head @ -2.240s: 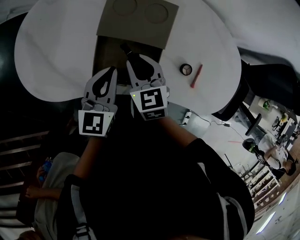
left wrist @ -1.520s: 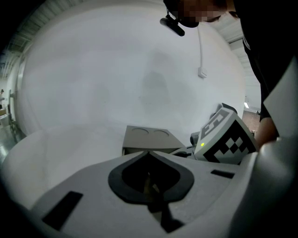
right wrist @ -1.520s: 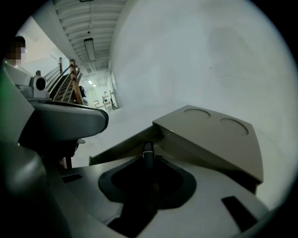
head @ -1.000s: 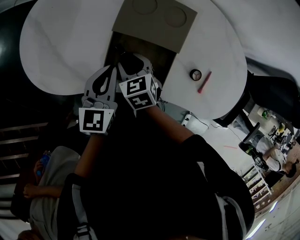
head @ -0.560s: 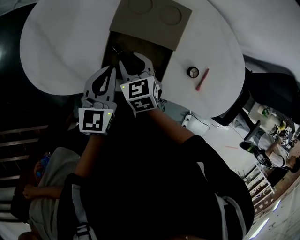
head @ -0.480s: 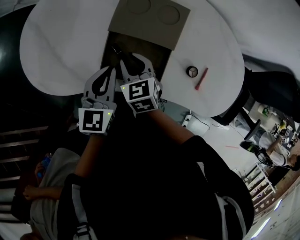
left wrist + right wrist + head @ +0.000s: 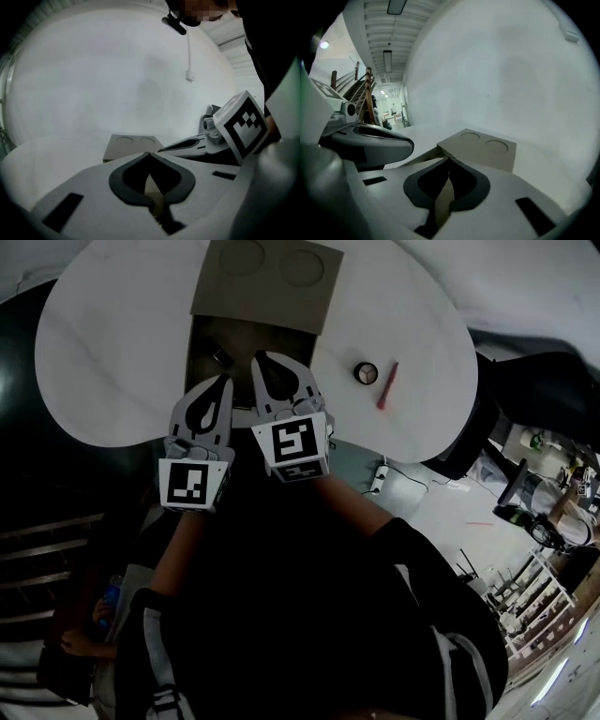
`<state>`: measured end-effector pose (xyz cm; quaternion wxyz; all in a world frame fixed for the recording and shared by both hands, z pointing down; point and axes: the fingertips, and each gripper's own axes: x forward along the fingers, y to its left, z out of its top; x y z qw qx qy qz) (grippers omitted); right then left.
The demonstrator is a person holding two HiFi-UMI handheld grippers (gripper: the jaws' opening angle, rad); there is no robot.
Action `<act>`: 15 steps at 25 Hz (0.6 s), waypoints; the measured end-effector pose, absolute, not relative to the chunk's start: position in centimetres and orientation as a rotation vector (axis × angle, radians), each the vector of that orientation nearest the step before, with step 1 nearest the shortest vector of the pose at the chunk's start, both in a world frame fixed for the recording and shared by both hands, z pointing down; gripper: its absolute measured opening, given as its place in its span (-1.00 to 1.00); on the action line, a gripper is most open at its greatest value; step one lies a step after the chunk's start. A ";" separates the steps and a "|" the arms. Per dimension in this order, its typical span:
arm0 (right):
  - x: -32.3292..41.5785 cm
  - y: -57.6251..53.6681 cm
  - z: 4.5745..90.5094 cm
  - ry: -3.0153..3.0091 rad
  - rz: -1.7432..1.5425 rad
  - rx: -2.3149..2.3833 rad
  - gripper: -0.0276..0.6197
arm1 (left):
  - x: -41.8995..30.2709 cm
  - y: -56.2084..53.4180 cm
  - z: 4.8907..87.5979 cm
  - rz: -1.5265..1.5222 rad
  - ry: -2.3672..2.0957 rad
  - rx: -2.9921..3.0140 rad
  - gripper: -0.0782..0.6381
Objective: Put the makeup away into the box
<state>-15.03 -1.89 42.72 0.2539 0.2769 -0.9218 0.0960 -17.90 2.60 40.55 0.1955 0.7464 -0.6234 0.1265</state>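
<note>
An open cardboard box (image 7: 201,345) sits on the white table, its lid (image 7: 267,277) folded back. A small dark makeup item (image 7: 221,356) lies inside it. My right gripper (image 7: 261,359) hovers over the box's near side; its jaws have just been closing and are now shut with nothing between them. My left gripper (image 7: 226,380) hangs beside it at the box's near edge, also shut and empty. A round compact (image 7: 366,373) and a red pencil (image 7: 386,386) lie on the table right of the box. The lid (image 7: 485,147) shows beyond the jaws in the right gripper view.
The round white table (image 7: 112,343) falls away to dark floor at its near edge. At the right, past the table, stand a chair base and some cables. In the left gripper view the lid (image 7: 131,143) lies ahead and the right gripper (image 7: 161,150) is alongside.
My right gripper carried a dark item down into the box, opened and left it there, then rose and shut empty. The left gripper shifted only slightly.
</note>
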 end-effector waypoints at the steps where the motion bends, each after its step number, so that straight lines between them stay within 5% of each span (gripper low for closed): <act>1: -14.4 -2.1 42.2 -2.511 0.253 0.769 -0.84 | -17.4 2.3 40.4 0.354 -1.736 2.104 -0.77; 15: -4.9 -3.9 38.9 -2.467 0.341 1.048 -0.84 | -10.8 -1.3 38.8 0.365 -1.580 2.261 -0.77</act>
